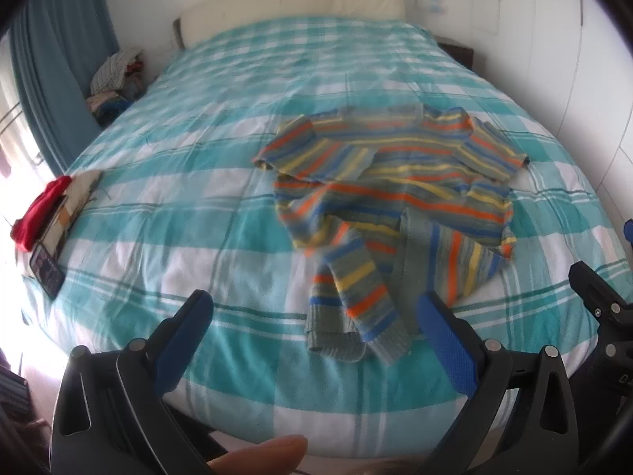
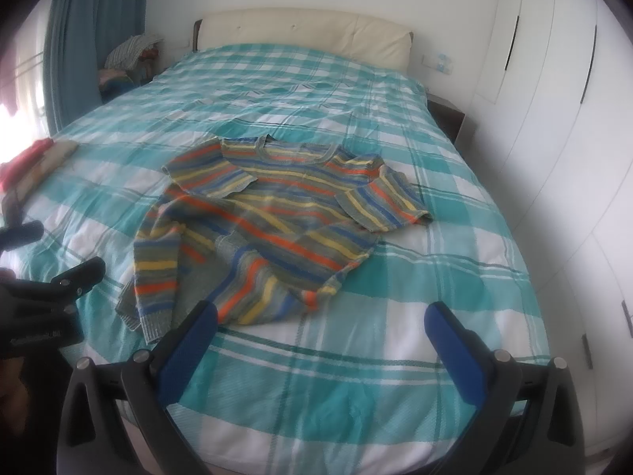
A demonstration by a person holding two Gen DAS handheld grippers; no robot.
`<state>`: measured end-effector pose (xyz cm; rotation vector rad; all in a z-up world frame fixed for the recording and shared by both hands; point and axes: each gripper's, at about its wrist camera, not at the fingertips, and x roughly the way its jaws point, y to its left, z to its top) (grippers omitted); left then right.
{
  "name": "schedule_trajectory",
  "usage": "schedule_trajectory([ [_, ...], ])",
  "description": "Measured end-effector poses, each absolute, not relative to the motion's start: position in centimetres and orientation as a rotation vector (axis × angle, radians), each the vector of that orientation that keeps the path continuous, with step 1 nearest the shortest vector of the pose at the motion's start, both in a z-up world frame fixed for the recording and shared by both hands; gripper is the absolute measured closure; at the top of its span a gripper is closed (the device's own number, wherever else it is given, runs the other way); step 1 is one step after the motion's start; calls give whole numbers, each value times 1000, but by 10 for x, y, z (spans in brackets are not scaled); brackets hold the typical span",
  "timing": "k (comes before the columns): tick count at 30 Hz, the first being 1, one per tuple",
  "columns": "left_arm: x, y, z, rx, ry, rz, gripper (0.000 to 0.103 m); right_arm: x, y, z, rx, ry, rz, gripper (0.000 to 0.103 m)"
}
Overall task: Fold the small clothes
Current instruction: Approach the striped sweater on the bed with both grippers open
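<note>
A small striped knit sweater in grey, orange, yellow and blue lies rumpled on the checked bed cover, collar toward the headboard and both sleeves folded inward over the body. The same sweater shows in the right wrist view at mid-bed. My left gripper hovers open above the near edge of the bed, just short of the sweater's hem. My right gripper is open too, over bare cover to the right of the hem. Neither holds anything. The right gripper's body shows at the edge of the left wrist view.
A red garment on a folded cloth and a dark phone lie at the bed's left edge. A pile of clothes sits beside the blue curtain. White wardrobe doors stand along the right. A fingertip shows at the bottom.
</note>
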<state>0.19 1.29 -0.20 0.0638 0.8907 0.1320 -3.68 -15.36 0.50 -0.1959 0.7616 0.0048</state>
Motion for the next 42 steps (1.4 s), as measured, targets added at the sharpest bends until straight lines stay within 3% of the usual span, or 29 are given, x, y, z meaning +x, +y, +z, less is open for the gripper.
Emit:
schedule_trajectory([
  [42, 8, 16, -13, 57, 919, 146, 0, -32, -168, 3, -266, 770, -130, 0],
])
